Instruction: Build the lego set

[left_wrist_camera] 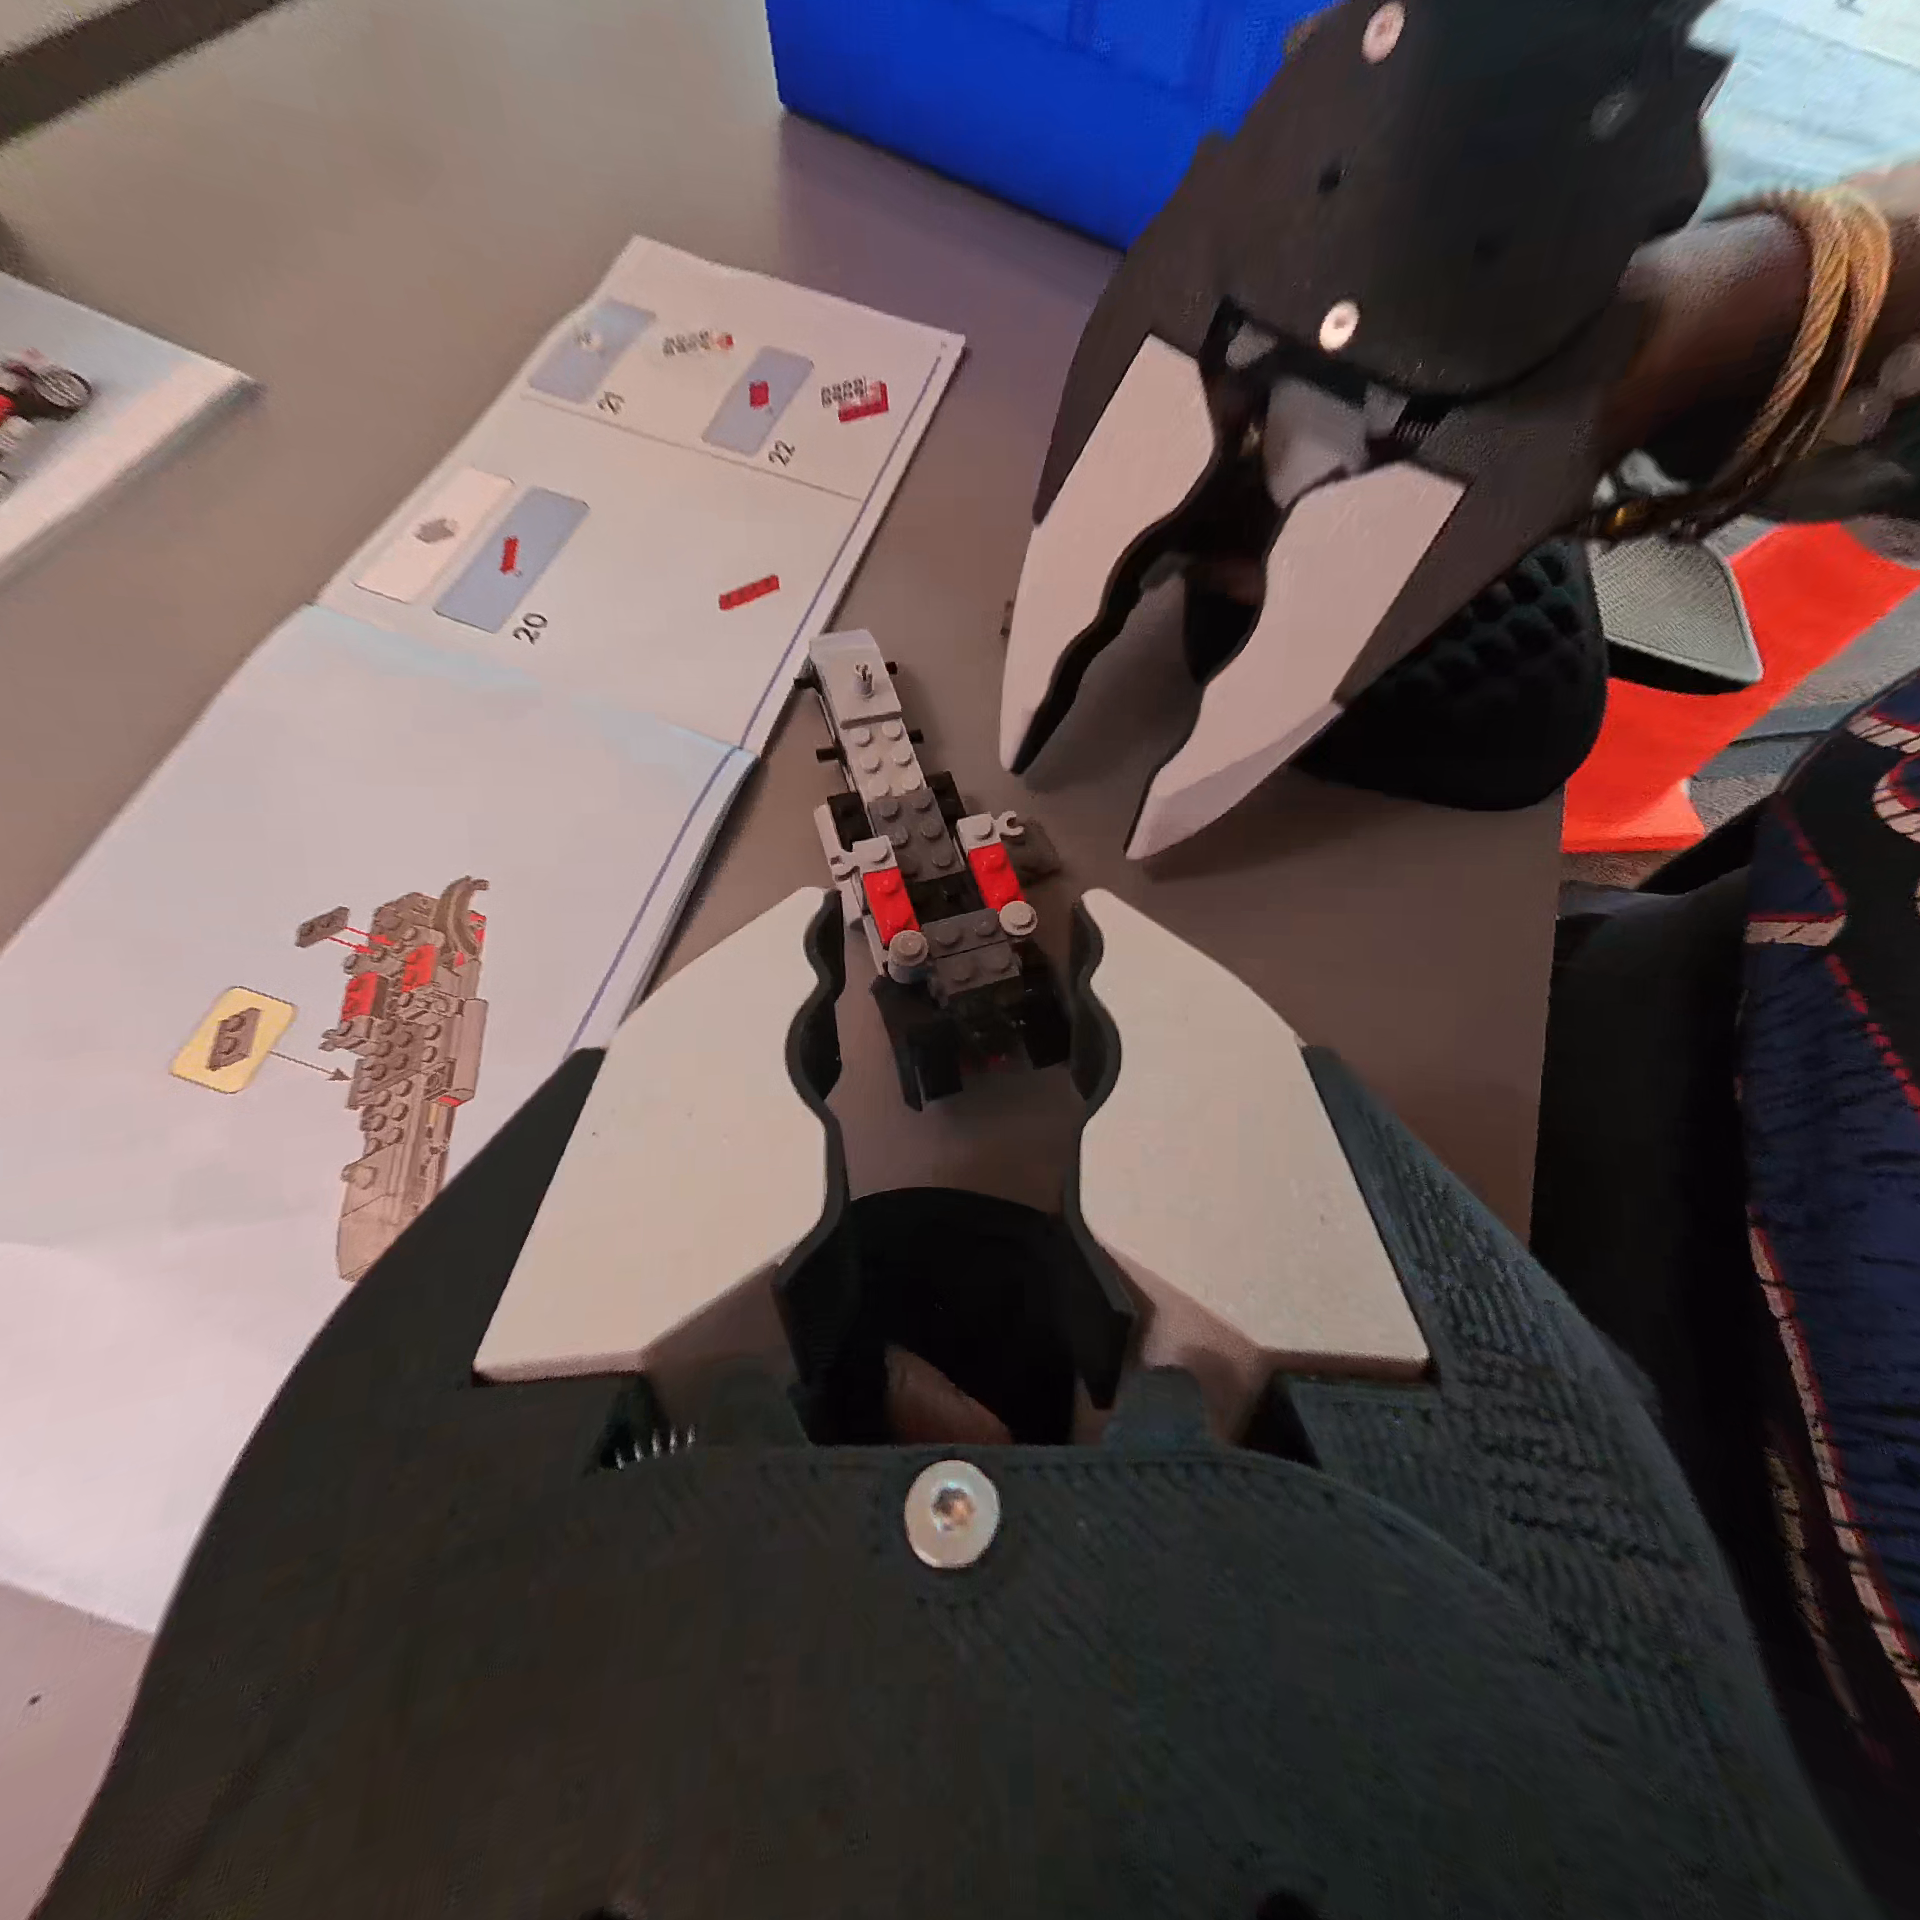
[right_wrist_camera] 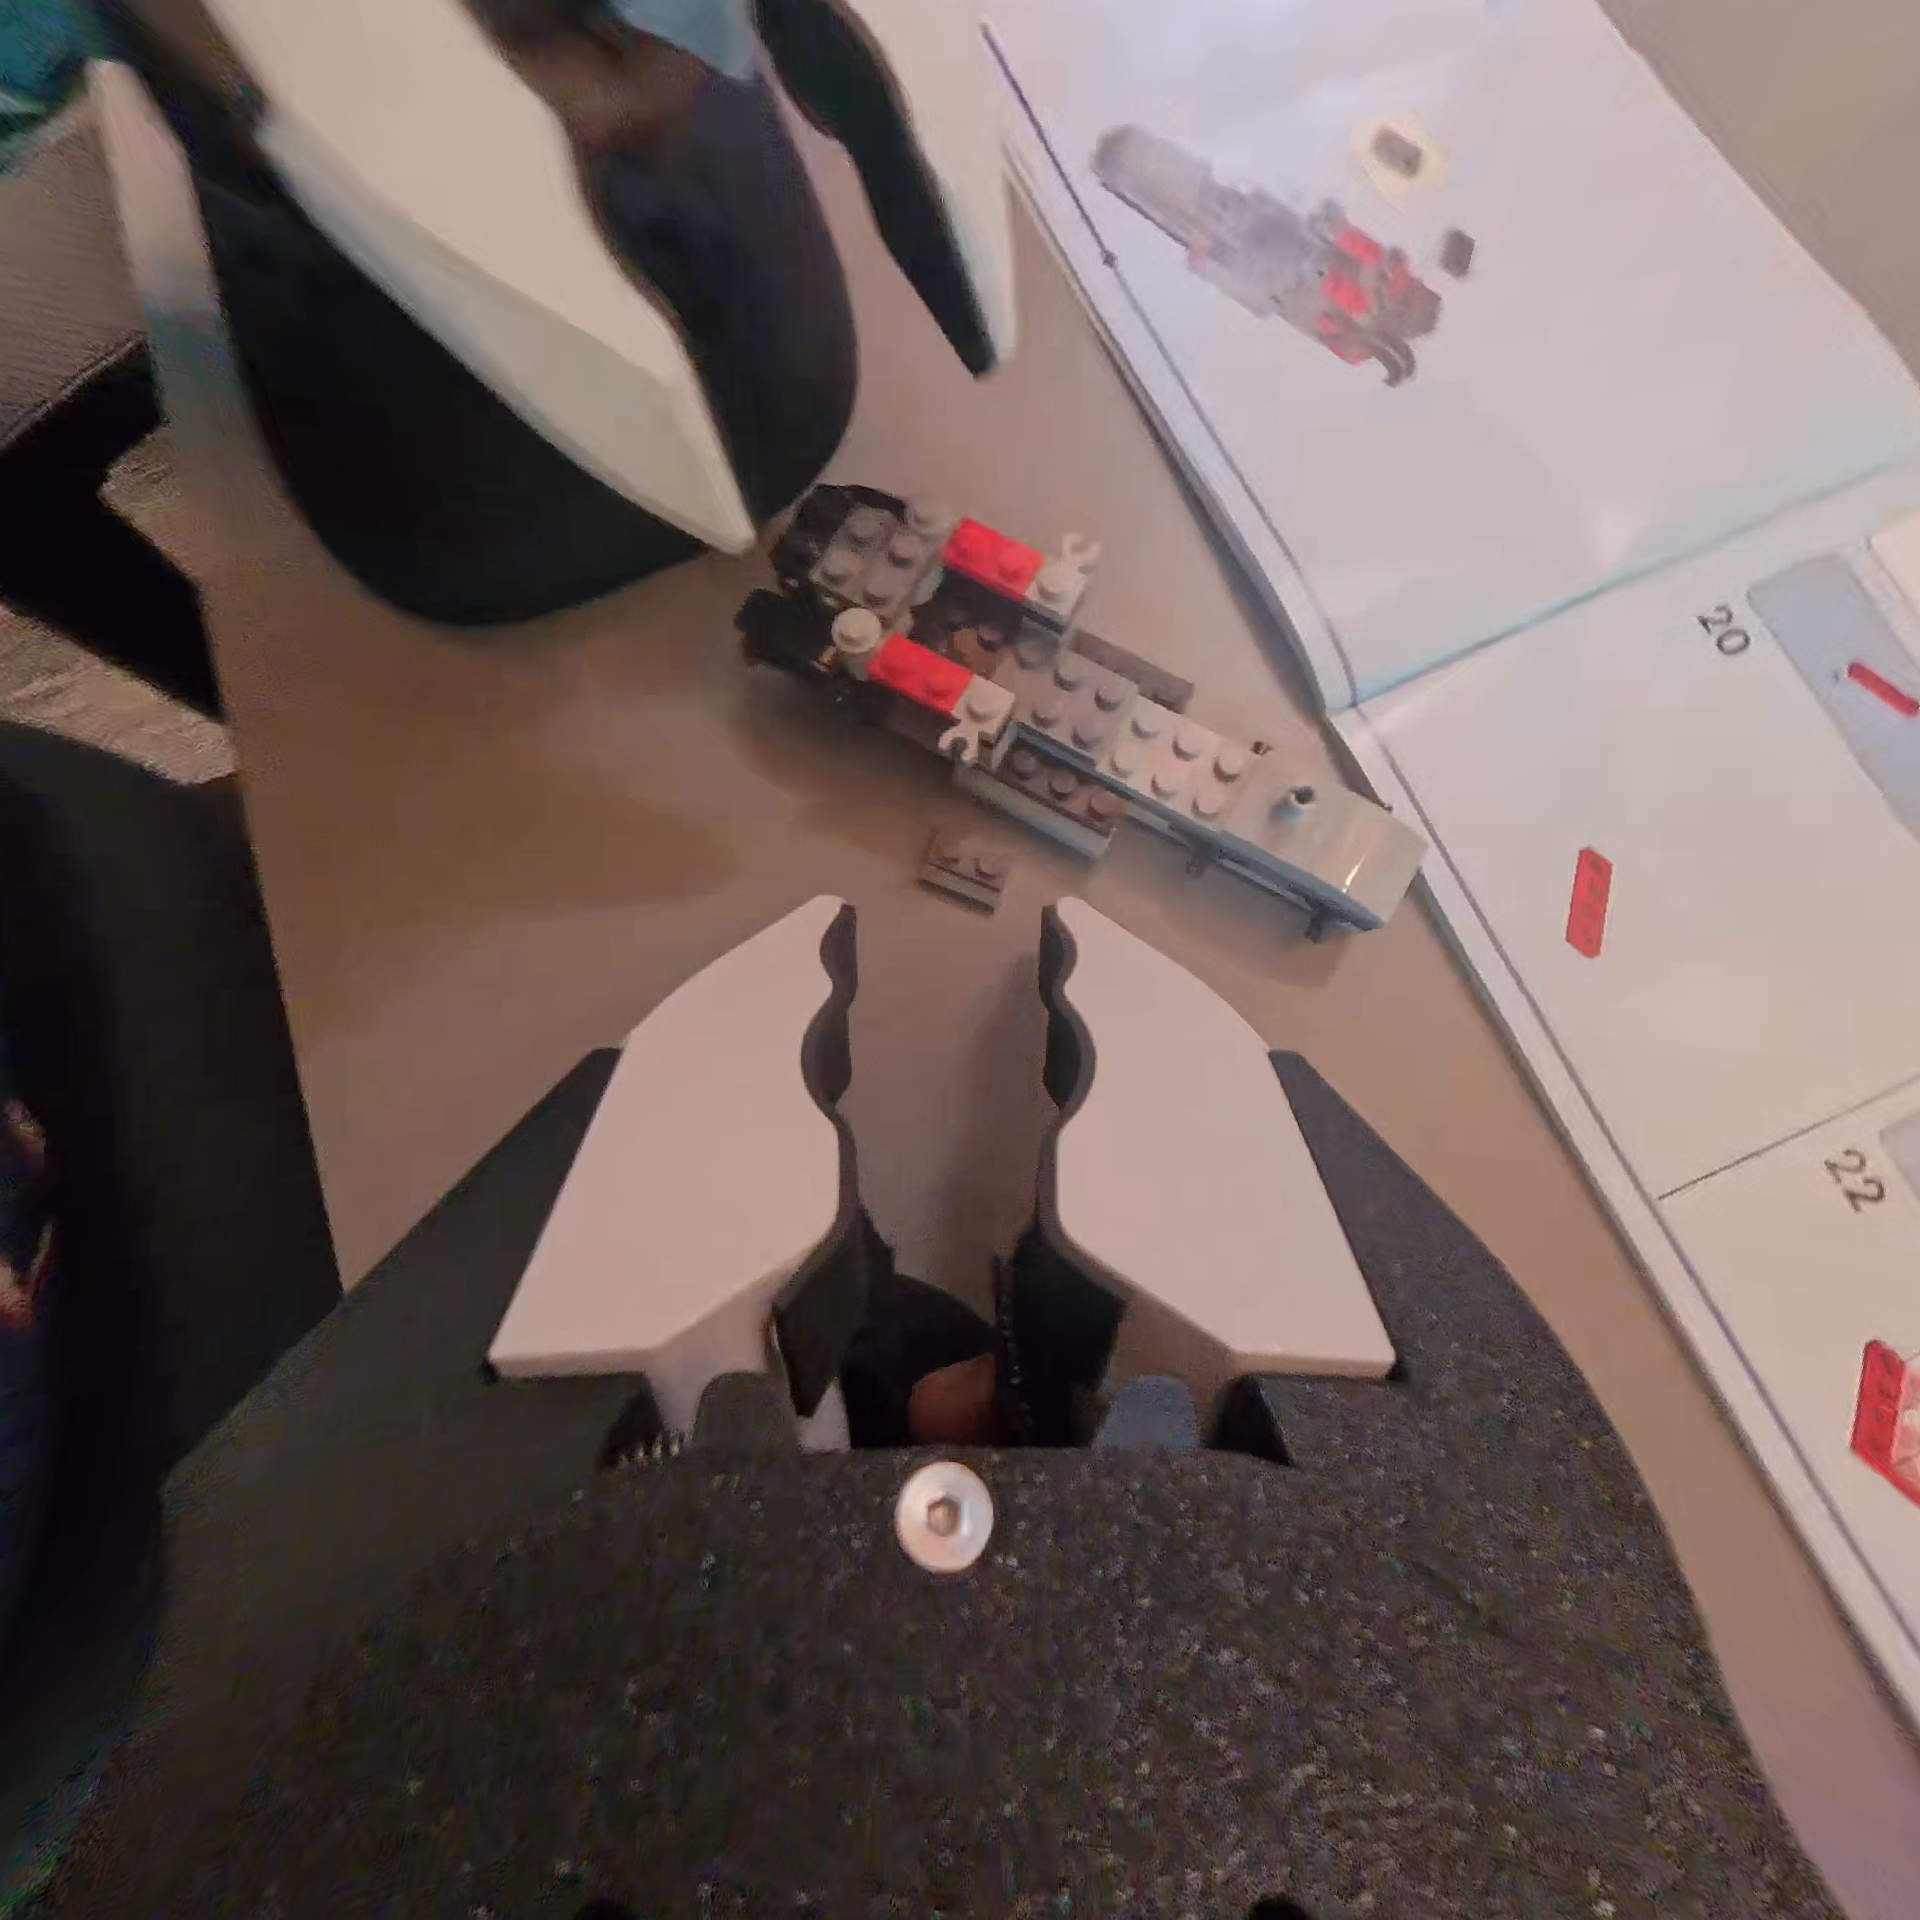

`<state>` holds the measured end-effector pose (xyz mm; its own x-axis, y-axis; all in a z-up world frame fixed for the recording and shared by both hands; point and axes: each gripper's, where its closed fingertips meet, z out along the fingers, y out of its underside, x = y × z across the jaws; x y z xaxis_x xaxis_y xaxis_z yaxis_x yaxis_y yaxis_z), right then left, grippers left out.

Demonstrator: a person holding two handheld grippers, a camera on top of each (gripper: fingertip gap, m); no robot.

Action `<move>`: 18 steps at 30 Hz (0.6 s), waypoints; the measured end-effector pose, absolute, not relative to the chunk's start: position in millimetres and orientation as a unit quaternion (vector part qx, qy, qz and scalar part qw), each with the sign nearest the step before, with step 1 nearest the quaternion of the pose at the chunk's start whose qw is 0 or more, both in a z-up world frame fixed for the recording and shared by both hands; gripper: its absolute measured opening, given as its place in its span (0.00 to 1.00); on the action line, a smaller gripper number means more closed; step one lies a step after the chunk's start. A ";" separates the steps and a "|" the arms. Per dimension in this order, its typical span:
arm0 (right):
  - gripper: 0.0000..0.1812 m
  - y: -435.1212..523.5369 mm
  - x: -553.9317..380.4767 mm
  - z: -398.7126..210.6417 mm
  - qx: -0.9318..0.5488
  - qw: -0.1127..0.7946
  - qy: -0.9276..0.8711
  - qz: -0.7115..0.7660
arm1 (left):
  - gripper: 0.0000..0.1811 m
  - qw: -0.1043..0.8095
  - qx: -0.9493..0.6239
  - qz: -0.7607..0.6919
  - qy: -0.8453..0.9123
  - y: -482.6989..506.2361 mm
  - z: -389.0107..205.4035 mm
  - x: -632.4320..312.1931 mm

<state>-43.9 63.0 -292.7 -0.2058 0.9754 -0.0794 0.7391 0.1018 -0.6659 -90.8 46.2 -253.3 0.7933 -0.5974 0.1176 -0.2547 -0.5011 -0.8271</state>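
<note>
Lego model (left_wrist_camera: 935, 883) lies on the table (left_wrist_camera: 1299, 987), black end between the left gripper (left_wrist_camera: 951, 914) tips, ungripped. Right gripper (right_wrist_camera: 948, 909) also parted, empty; loose dark grey plate (right_wrist_camera: 966, 862) just ahead. Instruction booklet (left_wrist_camera: 436, 790) beside model.

We record the lego model (left_wrist_camera: 930, 883) lying flat on the bench (left_wrist_camera: 1299, 987), between our two grippers. The left gripper (left_wrist_camera: 951, 914) faces the model's near end, its jaws standing either side of it. The right gripper (left_wrist_camera: 1091, 800) hangs to the model's right, just beside it. A loose small plate (right_wrist_camera: 964, 860) lies on the bench between the right gripper's tips and the model. The open instruction booklet (left_wrist_camera: 468, 727) lies left of the model, touching its far end. A box (left_wrist_camera: 987, 104) stands behind the booklet.
</note>
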 end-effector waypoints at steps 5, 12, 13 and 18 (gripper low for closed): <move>0.18 65.2 -49.8 -297.8 -0.656 0.213 -0.675 0.260 | 0.22 0.467 -0.828 -0.179 0.251 41.3 -244.6 -92.8; 0.10 67.0 -55.7 -301.4 -0.694 0.234 -0.635 0.246 | 0.28 0.387 -0.854 -0.215 0.273 35.5 -267.8 -95.2; 0.09 66.4 -57.0 -301.7 -0.690 0.237 -0.639 0.242 | 0.29 0.375 -0.857 -0.225 0.272 35.7 -270.2 -94.5; 0.09 68.3 -52.7 -298.3 -0.704 0.219 -0.616 0.280 | 0.29 0.326 -0.869 -0.268 0.259 33.6 -278.7 -85.9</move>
<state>-52.7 68.3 -298.3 0.0855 0.9886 -0.1243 0.7439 -0.1464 -0.6521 -85.9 33.6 -278.7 0.7218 -0.6251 0.2971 -0.2757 -0.6534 -0.7050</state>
